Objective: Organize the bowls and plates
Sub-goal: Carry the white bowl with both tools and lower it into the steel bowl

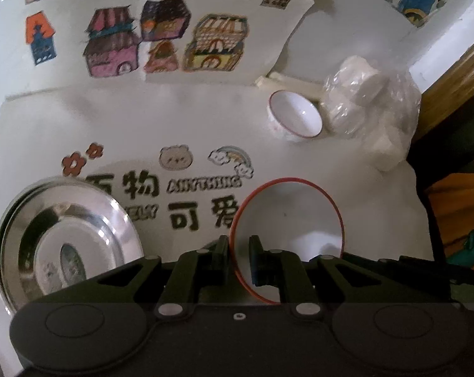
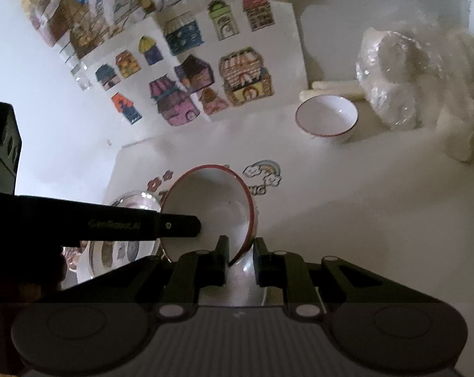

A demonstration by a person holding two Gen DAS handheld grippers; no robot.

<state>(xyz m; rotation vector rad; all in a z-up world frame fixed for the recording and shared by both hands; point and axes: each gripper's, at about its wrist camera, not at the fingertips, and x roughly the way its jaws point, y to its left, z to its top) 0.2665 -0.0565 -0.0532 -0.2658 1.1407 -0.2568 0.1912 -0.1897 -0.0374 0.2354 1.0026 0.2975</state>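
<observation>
Grippers tilt steeply down over the table (image 1: 64, 119); left gripper (image 1: 239, 259) and right gripper (image 2: 240, 260) each pinch the red-rimmed bowl's (image 1: 287, 213) rim; left view alone shows the whole steel plates (image 1: 67, 235), beside the bowl.

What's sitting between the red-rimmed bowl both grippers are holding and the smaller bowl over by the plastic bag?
Nothing visible. The left gripper and right gripper both pinch the rim of the red-rimmed bowl, and only bare printed mat lies between it and the smaller bowl. The steel plates sit off to the side.
</observation>
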